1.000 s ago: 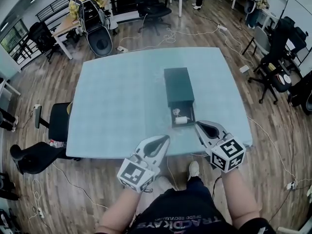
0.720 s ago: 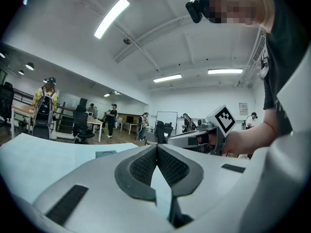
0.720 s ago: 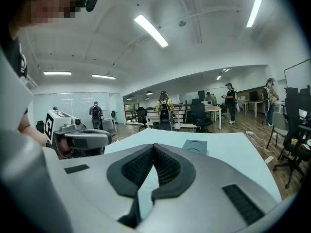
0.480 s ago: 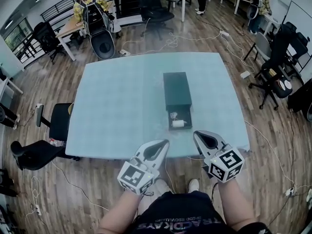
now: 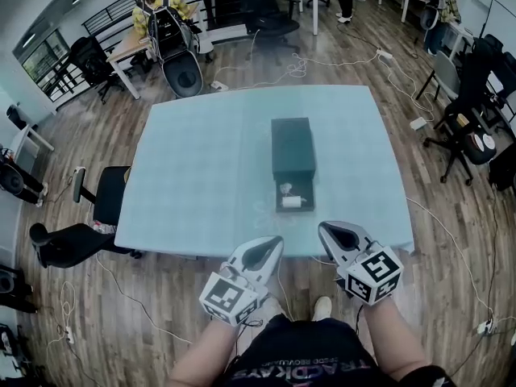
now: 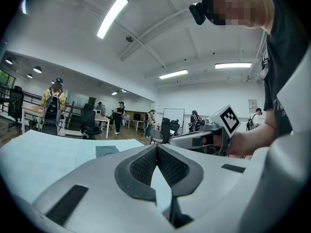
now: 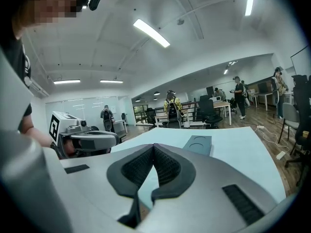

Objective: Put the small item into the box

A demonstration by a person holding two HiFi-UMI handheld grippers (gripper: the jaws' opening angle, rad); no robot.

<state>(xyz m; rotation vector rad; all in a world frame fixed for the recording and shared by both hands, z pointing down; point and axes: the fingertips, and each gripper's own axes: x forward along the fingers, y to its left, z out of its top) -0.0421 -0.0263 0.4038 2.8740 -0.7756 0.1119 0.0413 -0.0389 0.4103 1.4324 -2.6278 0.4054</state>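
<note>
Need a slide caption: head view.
Left gripper and right gripper, both shut, near pale blue table; white item inside dark open box.

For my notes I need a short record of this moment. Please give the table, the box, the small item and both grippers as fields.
table: light blue, carries the box near its middle
box: dark, long, open at the end nearest the person
small item: white, lying inside the open end of the box
left gripper: shut, empty, held off the table by its near edge
right gripper: shut, empty, held beside the left one
task state: the item appears to be in the box already
</note>
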